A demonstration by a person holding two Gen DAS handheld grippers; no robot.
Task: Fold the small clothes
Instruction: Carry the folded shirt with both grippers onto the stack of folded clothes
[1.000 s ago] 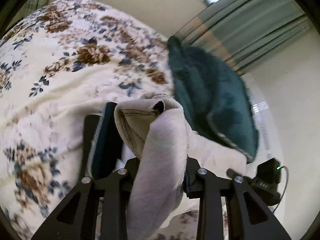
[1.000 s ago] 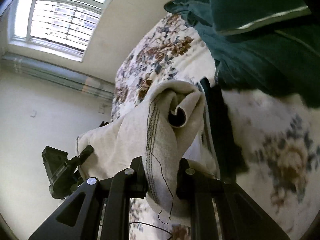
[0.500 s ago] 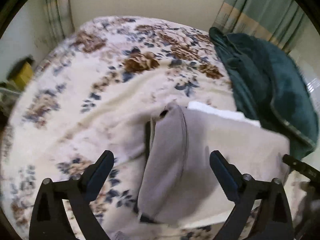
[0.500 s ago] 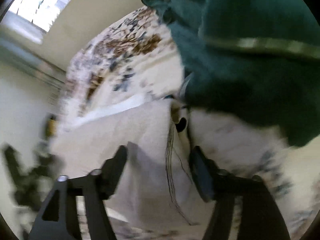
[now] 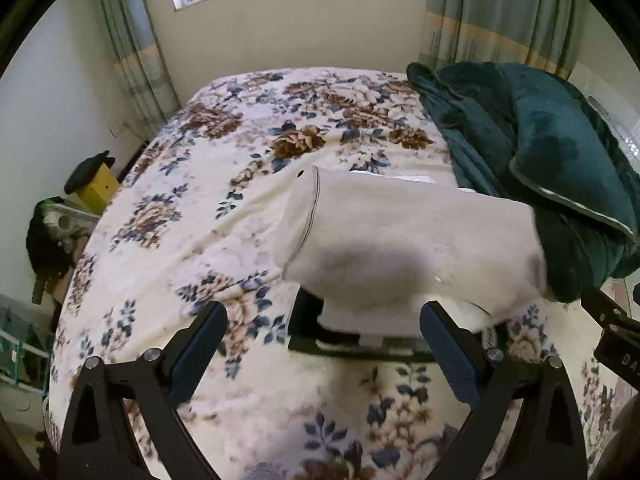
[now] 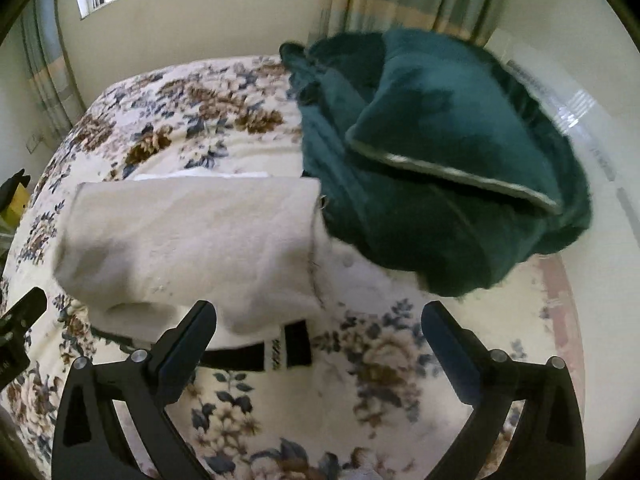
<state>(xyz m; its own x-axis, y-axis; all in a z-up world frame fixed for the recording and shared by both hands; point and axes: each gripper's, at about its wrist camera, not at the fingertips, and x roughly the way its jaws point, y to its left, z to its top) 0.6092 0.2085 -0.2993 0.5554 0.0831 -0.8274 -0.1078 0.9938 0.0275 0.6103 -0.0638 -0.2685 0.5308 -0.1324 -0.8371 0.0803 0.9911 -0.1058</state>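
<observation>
- Floral bedspread in cream with brown and blue flowers covers the bed, with a window and striped green curtains at the far wall.
- Cream garment lies folded across the middle of the bed, a stitched hem running down its left end; in the right wrist view its right end lies just beside a dark green blanket.
- A black band with white patterning shows under the garment's near edge; whether it belongs to the garment or to a separate piece cannot be told.
- A thin white strip shows along the garment's far edge, mostly hidden.
- Left tongs stand wide apart on the near side of the garment, holding nothing.
- Right tongs are likewise spread wide, clear of the cloth.
- At the left of the bed, a yellow box with a dark cap on top and cluttered dark items beside it are hard to make out.
- Both views are motion-blurred at the garment's near edge.
</observation>
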